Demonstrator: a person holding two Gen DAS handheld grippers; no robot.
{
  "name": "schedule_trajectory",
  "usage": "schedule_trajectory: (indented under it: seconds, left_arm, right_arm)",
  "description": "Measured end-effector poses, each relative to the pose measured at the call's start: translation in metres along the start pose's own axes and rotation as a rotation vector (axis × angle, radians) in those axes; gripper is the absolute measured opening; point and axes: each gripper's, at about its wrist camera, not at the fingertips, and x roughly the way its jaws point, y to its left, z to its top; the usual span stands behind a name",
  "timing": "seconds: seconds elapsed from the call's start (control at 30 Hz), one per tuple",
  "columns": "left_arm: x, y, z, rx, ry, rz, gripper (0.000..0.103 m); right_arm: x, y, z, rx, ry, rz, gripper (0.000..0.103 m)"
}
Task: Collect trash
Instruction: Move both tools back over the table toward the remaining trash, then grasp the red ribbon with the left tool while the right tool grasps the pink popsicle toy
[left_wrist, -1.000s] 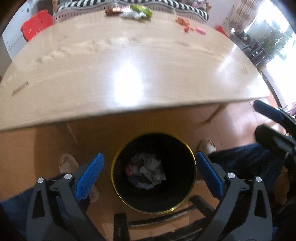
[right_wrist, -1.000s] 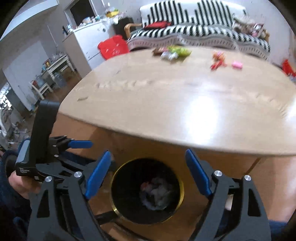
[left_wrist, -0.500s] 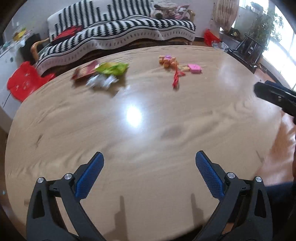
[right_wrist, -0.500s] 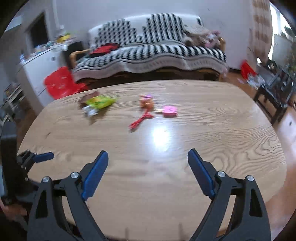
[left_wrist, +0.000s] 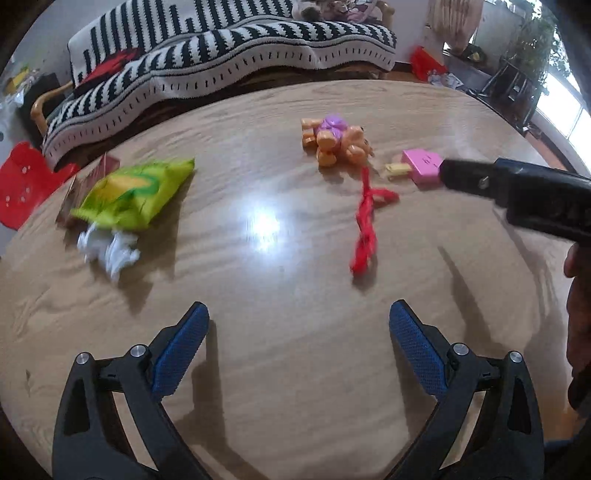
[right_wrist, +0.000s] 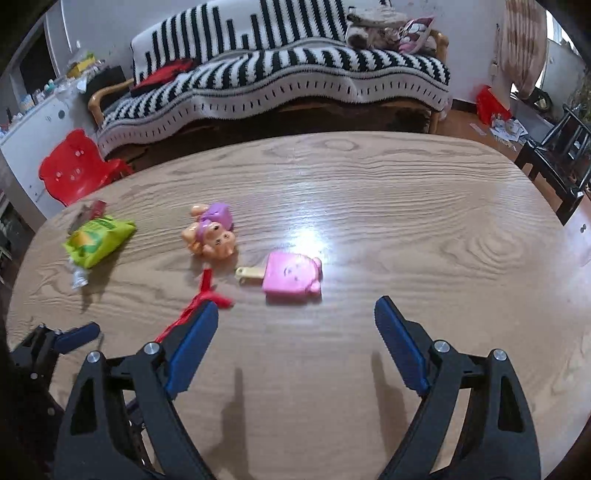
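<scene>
On the wooden table (left_wrist: 295, 258) lie a green snack bag (left_wrist: 136, 192), a brown-red wrapper (left_wrist: 88, 177) behind it, a crumpled white wrapper (left_wrist: 107, 251) and a red ribbon scrap (left_wrist: 367, 225). My left gripper (left_wrist: 299, 332) is open and empty above the near table, short of them. My right gripper (right_wrist: 295, 328) is open and empty; the red ribbon (right_wrist: 199, 299) lies at its left finger, the green bag (right_wrist: 98, 240) and white wrapper (right_wrist: 77, 277) sit far left. The right gripper's body shows in the left wrist view (left_wrist: 517, 188).
An orange and purple toy figure (left_wrist: 336, 142) (right_wrist: 212, 230) and a pink popsicle toy (left_wrist: 421, 166) (right_wrist: 291, 273) lie mid-table. Beyond the table stand a striped sofa (right_wrist: 277, 74), a red child's chair (right_wrist: 77, 170) and a white cabinet (right_wrist: 26, 125).
Both grippers rose from over the floor bin, with trash in it, to above the table and moved forward toward the items. Both stayed open and empty.
</scene>
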Motion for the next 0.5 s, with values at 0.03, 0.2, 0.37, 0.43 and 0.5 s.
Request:
schedule_trajectory:
  seconds: [0.03, 0.2, 0.37, 0.43, 0.5]
  left_arm:
    - [0.003, -0.001, 0.003, 0.002, -0.004, -0.011, 0.096]
    - [0.009, -0.004, 0.016, 0.01, -0.031, -0.028, 0.088]
    - [0.008, -0.006, 0.023, 0.028, -0.059, -0.032, 0.065]
    - [0.006, -0.006, 0.024, 0.032, -0.066, -0.033, 0.049]
    - [0.005, -0.007, 0.025, 0.038, -0.066, -0.03, 0.021]
  right_arm:
    - [0.006, 0.001, 0.003, -0.009, 0.008, -0.005, 0.083]
    - [0.027, 0.002, 0.013, -0.019, 0.034, -0.006, 0.074]
    - [0.039, 0.008, 0.012, -0.065, 0.038, -0.05, 0.061]
    - [0.04, 0.01, 0.012, -0.07, 0.027, -0.05, 0.049]
    - [0.04, 0.011, 0.012, -0.068, 0.023, -0.054, 0.041]
